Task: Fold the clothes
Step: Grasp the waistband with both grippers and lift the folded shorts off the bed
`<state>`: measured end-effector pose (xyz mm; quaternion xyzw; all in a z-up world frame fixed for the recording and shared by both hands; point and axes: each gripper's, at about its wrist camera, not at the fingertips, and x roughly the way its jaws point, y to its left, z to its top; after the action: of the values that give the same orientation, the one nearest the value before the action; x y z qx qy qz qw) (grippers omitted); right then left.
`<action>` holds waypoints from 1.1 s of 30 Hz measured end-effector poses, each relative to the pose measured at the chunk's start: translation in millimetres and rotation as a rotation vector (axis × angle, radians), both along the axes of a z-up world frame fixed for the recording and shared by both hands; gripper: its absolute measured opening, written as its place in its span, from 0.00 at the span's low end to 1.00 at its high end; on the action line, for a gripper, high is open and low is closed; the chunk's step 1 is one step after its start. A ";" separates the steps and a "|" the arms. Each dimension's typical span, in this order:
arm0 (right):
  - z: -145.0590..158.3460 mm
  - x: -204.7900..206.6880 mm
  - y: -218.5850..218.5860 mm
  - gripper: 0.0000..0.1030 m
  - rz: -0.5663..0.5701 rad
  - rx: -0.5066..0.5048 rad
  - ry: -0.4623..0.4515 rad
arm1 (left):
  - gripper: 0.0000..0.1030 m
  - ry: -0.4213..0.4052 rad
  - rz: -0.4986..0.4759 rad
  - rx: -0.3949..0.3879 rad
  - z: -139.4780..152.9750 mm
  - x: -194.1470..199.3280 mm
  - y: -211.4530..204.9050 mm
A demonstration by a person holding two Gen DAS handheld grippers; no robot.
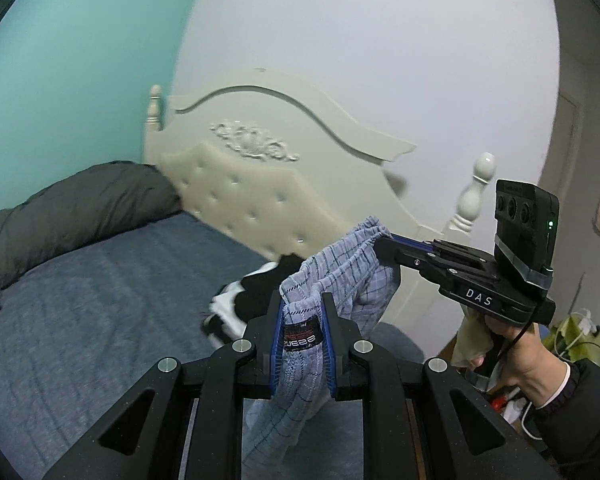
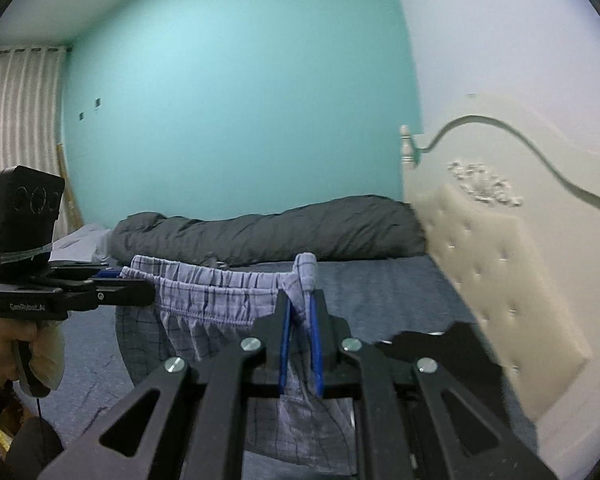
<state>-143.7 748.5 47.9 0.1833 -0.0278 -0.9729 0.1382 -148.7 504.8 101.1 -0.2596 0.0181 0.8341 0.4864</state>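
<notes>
A pair of light blue checked shorts (image 1: 340, 276) with an elastic waistband hangs in the air above the bed, held by both grippers. My left gripper (image 1: 303, 300) is shut on one end of the waistband, with a dark label between its blue pads. My right gripper (image 1: 382, 242) comes in from the right, held by a hand (image 1: 516, 356), and is shut on the other end. In the right wrist view the shorts (image 2: 216, 296) stretch between my right gripper (image 2: 300, 300) and my left gripper (image 2: 140, 286). The legs hang down below.
A bed with a blue-grey cover (image 1: 100, 304) lies below, with a dark grey duvet roll (image 1: 80, 216) along the turquoise wall and a cream tufted headboard (image 1: 260, 200). A black and white garment (image 1: 252, 300) lies on the bed near the headboard. Clutter and cables (image 1: 572, 332) sit at right.
</notes>
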 end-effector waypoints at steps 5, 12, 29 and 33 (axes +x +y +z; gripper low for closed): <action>4.2 22.8 39.4 0.08 -0.064 0.006 0.003 | 0.17 -0.001 -0.052 -0.003 5.1 10.1 41.1; 8.8 45.8 83.5 0.08 -0.122 0.018 0.002 | 0.17 -0.012 -0.104 -0.010 5.5 17.7 89.7; -5.1 20.0 146.3 0.08 -0.186 0.029 -0.037 | 0.17 -0.049 -0.099 -0.046 -8.9 -33.6 168.7; -8.6 -1.9 155.9 0.08 -0.200 0.034 -0.058 | 0.17 -0.085 -0.084 -0.053 -16.7 -61.7 184.2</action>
<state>-145.5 904.4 39.3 0.2101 -0.0336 -0.9764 0.0365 -210.3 689.1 84.4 -0.3064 0.0304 0.8004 0.5144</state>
